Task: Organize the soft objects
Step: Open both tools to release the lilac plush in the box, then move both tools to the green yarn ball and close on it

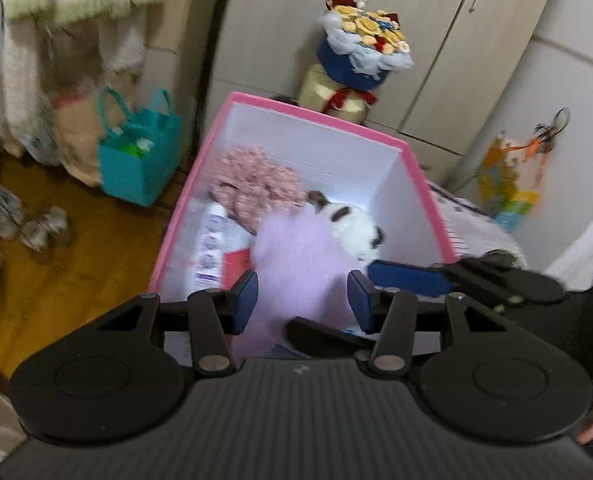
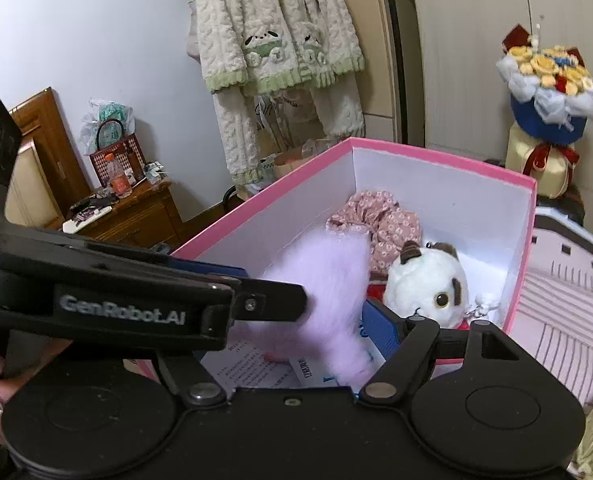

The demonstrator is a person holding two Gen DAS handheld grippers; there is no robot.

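A pink box with white inner walls holds a pink floral fabric piece, a white plush cat with brown ears and a fluffy lilac soft object. My left gripper is open over the box's near end, the lilac object between its blue pads without being pinched. My right gripper is beside the lilac object; the left gripper's finger crosses in front and hides its left finger. Its blue right pad touches the fluff.
Papers and a printed packet lie on the box floor. A teal tote bag stands on the wooden floor at left. A flower bouquet stands behind the box against wardrobe doors. A striped bed cover lies to the right.
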